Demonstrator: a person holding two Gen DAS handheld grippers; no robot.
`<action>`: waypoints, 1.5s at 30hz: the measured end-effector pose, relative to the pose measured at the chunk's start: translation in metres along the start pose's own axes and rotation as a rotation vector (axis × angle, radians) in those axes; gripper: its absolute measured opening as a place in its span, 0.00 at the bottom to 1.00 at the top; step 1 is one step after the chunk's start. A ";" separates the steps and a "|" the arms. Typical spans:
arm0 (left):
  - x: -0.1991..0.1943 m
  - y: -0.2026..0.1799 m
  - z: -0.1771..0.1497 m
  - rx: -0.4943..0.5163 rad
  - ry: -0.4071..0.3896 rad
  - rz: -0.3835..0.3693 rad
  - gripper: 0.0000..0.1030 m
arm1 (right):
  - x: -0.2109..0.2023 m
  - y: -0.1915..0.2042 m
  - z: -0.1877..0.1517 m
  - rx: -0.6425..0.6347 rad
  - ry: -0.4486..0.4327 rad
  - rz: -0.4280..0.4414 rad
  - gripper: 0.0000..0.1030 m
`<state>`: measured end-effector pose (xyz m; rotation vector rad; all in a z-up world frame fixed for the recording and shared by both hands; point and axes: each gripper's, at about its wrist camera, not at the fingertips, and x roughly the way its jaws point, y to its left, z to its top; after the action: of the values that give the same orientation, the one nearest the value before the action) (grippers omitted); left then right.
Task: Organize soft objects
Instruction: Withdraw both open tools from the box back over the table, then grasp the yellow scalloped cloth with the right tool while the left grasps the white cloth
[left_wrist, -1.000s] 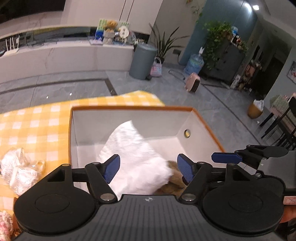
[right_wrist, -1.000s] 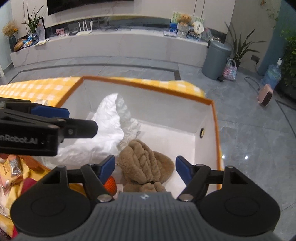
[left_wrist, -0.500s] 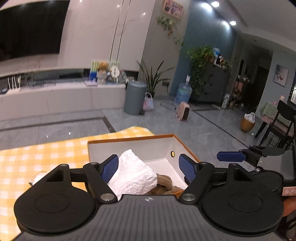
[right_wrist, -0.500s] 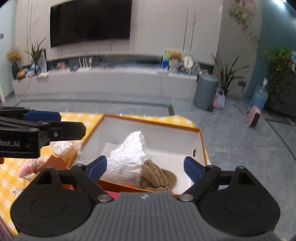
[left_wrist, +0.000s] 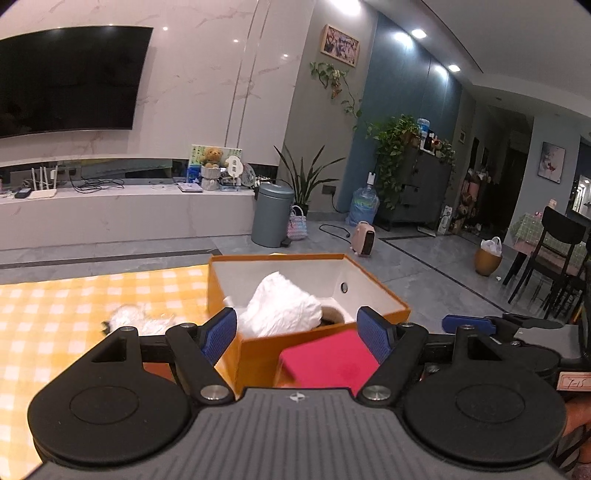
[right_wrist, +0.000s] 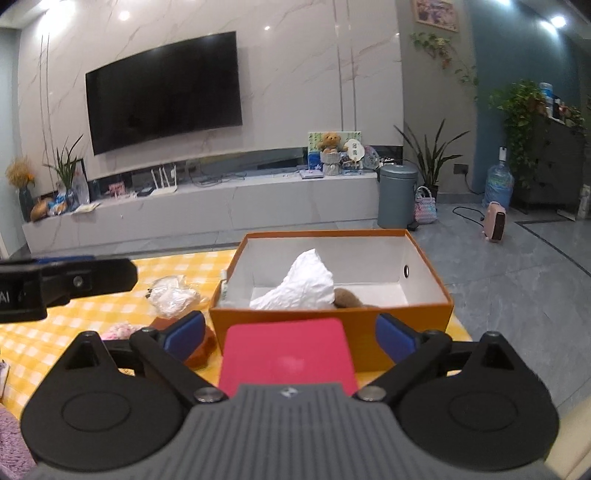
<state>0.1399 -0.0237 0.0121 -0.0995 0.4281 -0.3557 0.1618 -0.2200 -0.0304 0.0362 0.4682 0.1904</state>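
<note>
So both tongs empty | left gripper (left_wrist: 297, 334) wide, right gripper (right_wrist: 290, 338) just spread wide | white bundle (right_wrist: 299, 286) sits in orange box (right_wrist: 332, 321) at 12 o'clock | leftover bagged softie (right_wrist: 171, 293) at 10, probably next

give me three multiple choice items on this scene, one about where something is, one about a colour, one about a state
1. Where is the white crumpled soft item?
A. inside the orange box
B. on the floor
C. on the TV bench

2. What colour is the flat thing in front of the orange box?
A. green
B. pink-red
C. black

3. How does the right hand-held gripper stand?
A. shut on the white item
B. shut on the box rim
C. open, holding nothing

Answers:
1. A, it rises above the box walls beside a brown plush item.
2. B, its top face is plain pink-red in both views.
3. C, its blue pads stand wide apart and touch nothing.
</note>
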 end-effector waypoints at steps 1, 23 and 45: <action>-0.003 0.002 -0.004 0.000 0.002 0.005 0.85 | -0.003 0.004 -0.005 -0.001 -0.011 -0.004 0.94; -0.043 0.096 -0.093 -0.241 0.192 0.103 0.82 | 0.006 0.104 -0.105 -0.120 0.172 0.169 0.92; -0.017 0.144 -0.117 -0.387 0.258 0.159 0.79 | 0.076 0.146 -0.104 -0.150 0.276 0.265 0.81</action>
<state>0.1214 0.1142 -0.1117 -0.3975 0.7529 -0.1250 0.1556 -0.0628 -0.1453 -0.0766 0.7230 0.4940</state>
